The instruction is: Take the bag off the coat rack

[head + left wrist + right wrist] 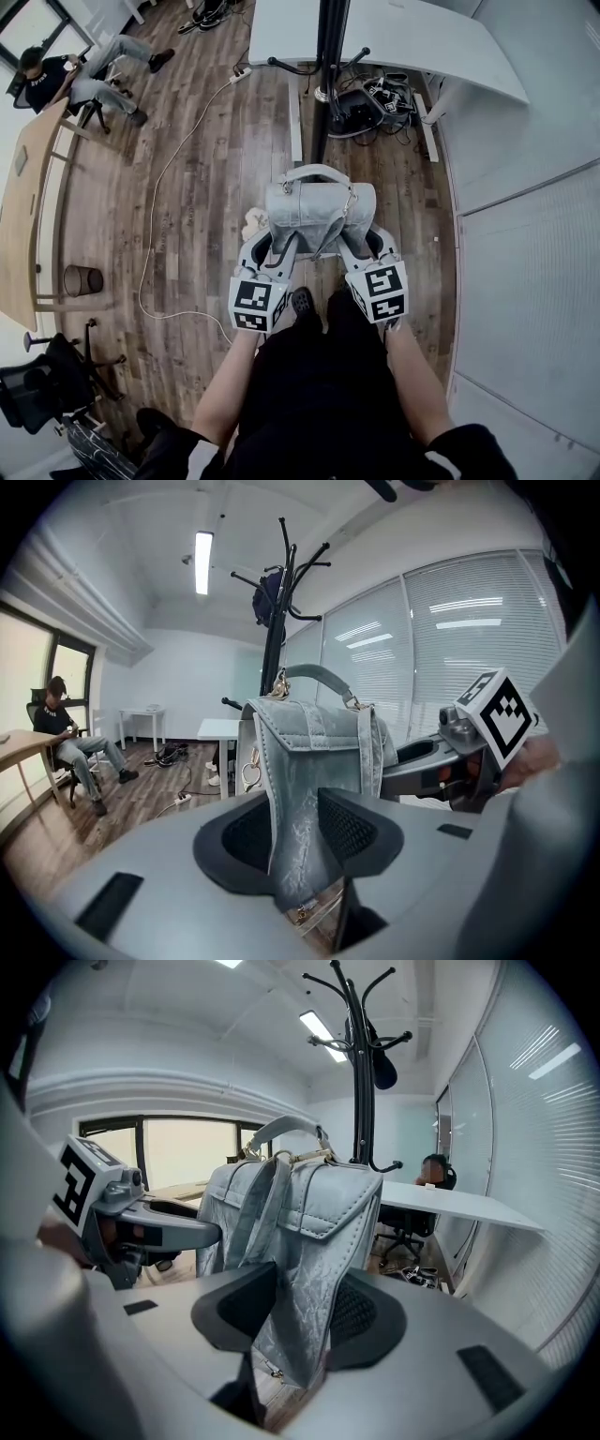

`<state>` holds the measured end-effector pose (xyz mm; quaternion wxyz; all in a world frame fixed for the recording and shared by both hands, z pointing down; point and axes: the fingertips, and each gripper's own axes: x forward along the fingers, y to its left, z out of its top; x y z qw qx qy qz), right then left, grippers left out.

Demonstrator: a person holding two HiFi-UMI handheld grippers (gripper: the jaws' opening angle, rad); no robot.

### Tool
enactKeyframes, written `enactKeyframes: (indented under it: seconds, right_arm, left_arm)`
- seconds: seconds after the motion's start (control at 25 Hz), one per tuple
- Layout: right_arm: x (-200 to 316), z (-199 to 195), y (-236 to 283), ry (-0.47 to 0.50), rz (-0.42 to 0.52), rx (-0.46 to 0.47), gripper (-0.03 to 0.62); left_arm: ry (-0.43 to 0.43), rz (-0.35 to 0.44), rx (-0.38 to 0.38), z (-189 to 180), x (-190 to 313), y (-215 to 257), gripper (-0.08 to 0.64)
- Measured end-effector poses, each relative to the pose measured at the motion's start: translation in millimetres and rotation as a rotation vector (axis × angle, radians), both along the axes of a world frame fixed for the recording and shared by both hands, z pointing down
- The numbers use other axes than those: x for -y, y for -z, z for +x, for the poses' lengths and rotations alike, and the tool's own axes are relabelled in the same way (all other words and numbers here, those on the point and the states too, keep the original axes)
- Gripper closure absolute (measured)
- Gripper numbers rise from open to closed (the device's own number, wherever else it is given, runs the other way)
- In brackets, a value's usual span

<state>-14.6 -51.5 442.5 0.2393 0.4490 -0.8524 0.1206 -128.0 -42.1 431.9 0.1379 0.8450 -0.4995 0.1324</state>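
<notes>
A silver-grey handbag (319, 208) with a top handle and a hanging strap is held up between both grippers, clear of the black coat rack (327, 75) whose pole stands just behind it. My left gripper (272, 246) is shut on the bag's left end; its pads press the crinkled fabric (291, 808) in the left gripper view. My right gripper (375, 246) is shut on the bag's right end (305, 1269). The coat rack (279, 602) rises behind the bag with a dark item (267, 597) still on a hook, also seen on the rack (361, 1082) in the right gripper view.
A white desk (422, 37) stands behind the rack with cables and gear (370, 98) under it. A seated person (80, 75) is at the far left by a wooden table (23, 216). A bin (82, 279), a floor cable (155, 216) and a black chair (47, 375) are on the left; a glass wall (534, 244) is on the right.
</notes>
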Motion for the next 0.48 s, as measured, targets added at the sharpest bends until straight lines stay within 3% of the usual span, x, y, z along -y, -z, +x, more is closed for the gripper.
enactKeyframes:
  seconds: [0.48]
  right_arm:
    - [-15.0,16.3,-0.8,-0.015,-0.015,-0.004,0.42]
  left_arm:
    - [-0.015,-0.017,-0.005,16.2,-11.5,0.1,0.408]
